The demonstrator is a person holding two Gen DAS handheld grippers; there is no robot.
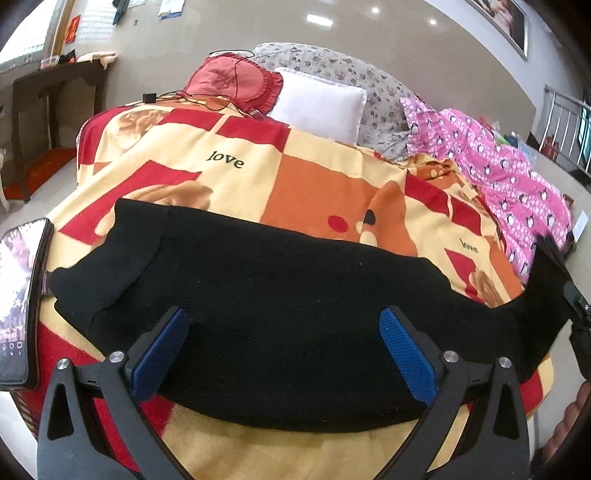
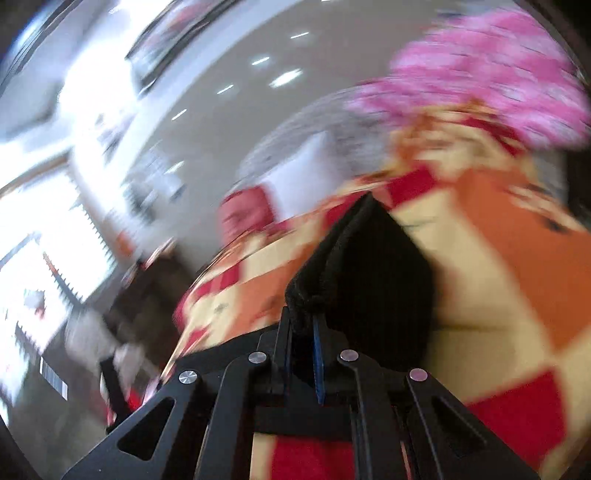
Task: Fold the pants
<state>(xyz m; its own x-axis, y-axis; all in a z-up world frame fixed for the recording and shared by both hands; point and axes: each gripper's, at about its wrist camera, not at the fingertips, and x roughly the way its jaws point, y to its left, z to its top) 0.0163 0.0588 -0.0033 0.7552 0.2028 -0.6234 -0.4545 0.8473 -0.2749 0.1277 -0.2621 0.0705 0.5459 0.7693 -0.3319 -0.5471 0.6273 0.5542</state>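
1. Across the near edge of the bed (image 1: pixel 229 173) lie the black pants (image 1: pixel 280 295), stretched out as one long band on the patterned blanket (image 1: pixel 314 184), from the near left corner toward the right edge.
2. I judge the task to be at an early or middle stage: the pants look already doubled into one narrow strip, but the strip is not yet folded along its length, so at least one fold more is left.
3. The left gripper (image 1: pixel 284 354) hovers over the middle of the pants with its blue pads spread wide and nothing between them.
4. The right gripper (image 2: pixel 304 332) has its fingers pressed together on a bunched end of the pants; this end is lifted off the blanket at the right edge of the bed. The right wrist view is strongly blurred, so finer details there I cannot tell.
5. At the near left corner of the bed a phone (image 1: pixel 22 299) stands beside the end of the pants.
6. Toward the far edge of the bed are a white pillow (image 1: pixel 317 103), a red cushion (image 1: pixel 232 81) with thin cables on it, and a grey flowered cover (image 1: pixel 369 81).
7. Along the right edge of the bed lies a pink printed cloth (image 1: pixel 498 166), apart from the pants.
8. Around the bed the room has a glossy pale floor (image 1: pixel 332 26), a dark wooden table (image 1: pixel 55 96) on the left side and a metal railing (image 1: pixel 565 122) on the right.
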